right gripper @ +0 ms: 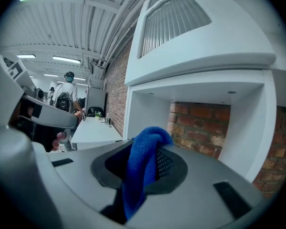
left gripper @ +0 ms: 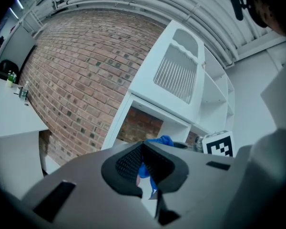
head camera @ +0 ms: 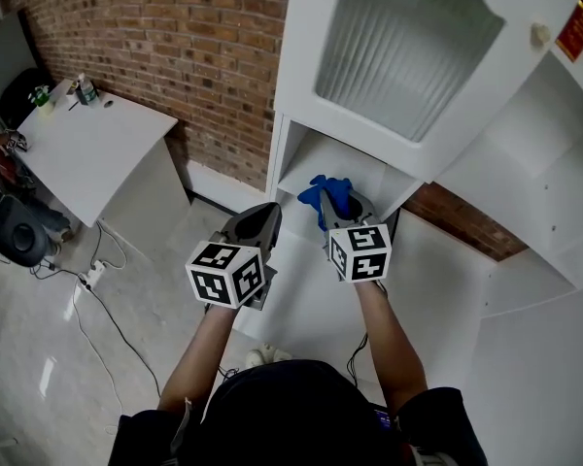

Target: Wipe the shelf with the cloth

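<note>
Two handheld grippers are raised before a white cabinet (head camera: 408,134), and only one is loaded. The right gripper (head camera: 336,205) has its jaws pinched on a blue cloth (head camera: 325,190), which bunches above the tips and hangs down between them in the right gripper view. The left gripper (left gripper: 142,145) has its jaws pressed together at the tips with nothing gripped; the blue seen through the gap lies beyond them. The left gripper is held just beside the right one and lower, clear of the cabinet. The cloth sits at the mouth of the open shelf (head camera: 311,166) under the ribbed-glass door (head camera: 398,42); no contact with the shelf board is evident. Assessment: approach step, wiping not yet begun. The next move calls for carrying the cloth forward into the compartment, lowering it until the fabric bears flat on the board, then sweeping side to side. Risk noted: the opening is narrow, so the gripper body may strike the side walls.
</note>
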The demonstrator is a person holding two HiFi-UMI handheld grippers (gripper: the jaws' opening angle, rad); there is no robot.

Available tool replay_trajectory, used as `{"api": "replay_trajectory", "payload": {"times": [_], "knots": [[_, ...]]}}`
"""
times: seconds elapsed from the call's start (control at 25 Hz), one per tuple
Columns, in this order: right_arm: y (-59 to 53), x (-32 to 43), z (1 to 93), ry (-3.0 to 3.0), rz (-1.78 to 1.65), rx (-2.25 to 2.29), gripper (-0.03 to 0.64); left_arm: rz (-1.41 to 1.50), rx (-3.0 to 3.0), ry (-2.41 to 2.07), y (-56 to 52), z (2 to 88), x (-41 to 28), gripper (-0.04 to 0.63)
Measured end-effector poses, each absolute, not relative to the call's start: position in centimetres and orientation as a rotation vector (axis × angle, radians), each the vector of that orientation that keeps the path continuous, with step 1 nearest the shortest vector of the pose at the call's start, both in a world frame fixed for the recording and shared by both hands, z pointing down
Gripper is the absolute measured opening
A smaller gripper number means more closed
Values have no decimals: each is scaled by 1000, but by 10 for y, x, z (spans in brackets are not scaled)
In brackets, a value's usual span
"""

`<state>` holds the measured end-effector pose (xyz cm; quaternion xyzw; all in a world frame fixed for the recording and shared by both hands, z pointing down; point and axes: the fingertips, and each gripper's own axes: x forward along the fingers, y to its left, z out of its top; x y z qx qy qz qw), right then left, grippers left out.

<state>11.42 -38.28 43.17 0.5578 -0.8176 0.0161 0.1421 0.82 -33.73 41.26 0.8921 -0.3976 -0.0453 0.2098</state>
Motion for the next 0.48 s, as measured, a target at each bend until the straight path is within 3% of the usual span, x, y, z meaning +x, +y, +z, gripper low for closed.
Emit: {"api": "replay_trajectory", "payload": {"times": [0.48], "knots": [[-415, 89, 439, -2349, -44, 1485, 79, -118, 2450, -1211, -340, 412, -6, 15]]}}
